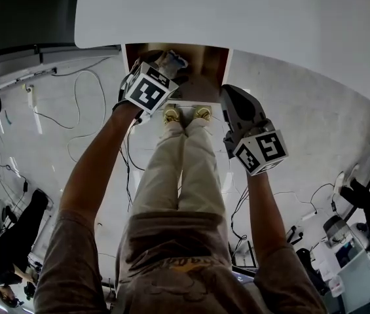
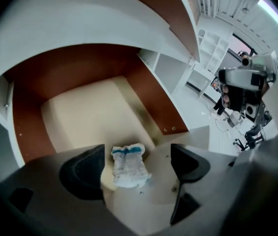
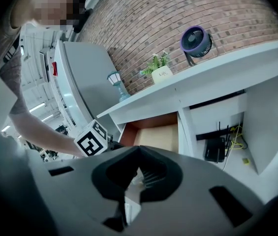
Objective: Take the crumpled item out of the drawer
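The drawer [image 1: 204,67] under the white desk is pulled out, with brown walls and a pale bottom [image 2: 94,117]. The crumpled item [image 2: 128,163], a white wad with a blue stripe, lies near the drawer's front. My left gripper [image 2: 136,166] reaches into the drawer and stands open, one finger on each side of the wad without pinching it. In the head view the wad [image 1: 173,61] shows just past the left gripper [image 1: 162,67]. My right gripper [image 1: 228,95] hovers shut and empty at the drawer's right front corner; its own view shows the jaws [image 3: 138,156] closed and the drawer [image 3: 156,135] ahead.
The white desk top [image 1: 237,12] overhangs the drawer. On it stand a purple fan [image 3: 196,42], a potted plant [image 3: 159,67] and a small lantern [image 3: 116,80]. A black router [image 3: 214,149] and cables sit under the desk. The person's legs [image 1: 178,169] stand before the drawer.
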Available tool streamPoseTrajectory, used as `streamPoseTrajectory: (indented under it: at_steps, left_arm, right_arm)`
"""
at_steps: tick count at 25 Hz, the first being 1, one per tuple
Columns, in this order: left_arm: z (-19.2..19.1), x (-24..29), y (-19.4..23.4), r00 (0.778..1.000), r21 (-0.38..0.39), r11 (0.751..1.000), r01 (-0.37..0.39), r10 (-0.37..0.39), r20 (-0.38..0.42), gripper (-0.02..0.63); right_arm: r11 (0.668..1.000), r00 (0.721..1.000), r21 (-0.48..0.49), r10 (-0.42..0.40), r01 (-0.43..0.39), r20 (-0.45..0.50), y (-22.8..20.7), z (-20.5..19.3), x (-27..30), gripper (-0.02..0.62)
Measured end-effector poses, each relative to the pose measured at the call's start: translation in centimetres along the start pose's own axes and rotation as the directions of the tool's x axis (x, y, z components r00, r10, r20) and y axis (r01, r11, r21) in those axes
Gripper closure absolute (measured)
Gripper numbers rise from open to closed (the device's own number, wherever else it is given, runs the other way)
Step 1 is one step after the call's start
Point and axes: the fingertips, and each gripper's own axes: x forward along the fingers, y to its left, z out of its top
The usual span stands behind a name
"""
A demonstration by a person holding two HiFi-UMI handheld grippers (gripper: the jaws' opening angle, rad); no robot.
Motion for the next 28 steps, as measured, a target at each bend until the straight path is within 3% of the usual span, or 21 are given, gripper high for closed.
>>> streamPoseTrajectory:
  at_steps: [13, 22, 28]
  left_arm:
    - [-2.7, 4.3, 0.9, 0.976, 0.061, 0.998, 0.022, -0.008, -0.217, 0.198]
    - [-4.3, 6.0, 1.3, 0.946, 0.084, 0.995, 0.05, -0.021, -0.323, 0.198]
    - [-5.1, 6.6, 2.0, 0.938, 0.069, 0.997, 0.036, -0.01, -0.346, 0.218]
  right_arm:
    - [1.0, 1.0, 0.02, -0.006, 0.006, 0.003, -1.5, -0.2, -0.3, 0.6]
    - [0.999, 1.0, 0.032, 0.002, -0.002, 0.004, -1.9, -0.3, -0.3, 0.6]
    - [0.999, 1.0, 0.034, 0.004, -0.004, -0.01, -1.6, -1.0, -0.4, 0.6]
